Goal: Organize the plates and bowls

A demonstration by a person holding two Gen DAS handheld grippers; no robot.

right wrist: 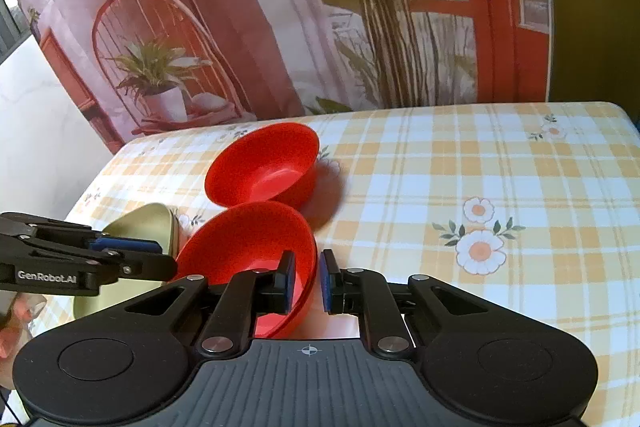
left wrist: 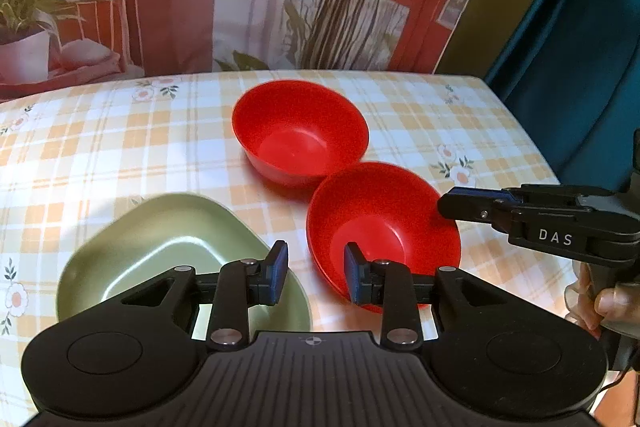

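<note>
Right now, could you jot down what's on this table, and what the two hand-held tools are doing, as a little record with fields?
Surface: checked tablecloth with flower print
Bowls: far red bowl and near red bowl, side by side, both empty
Plate: green dish, empty, left of the near bowl
Left tool: open, nothing between its fingers, over the gap between dish and near bowl
Right tool: slightly open, astride the near bowl's rim, one finger inside, one outside
Stacked yet: no
</note>
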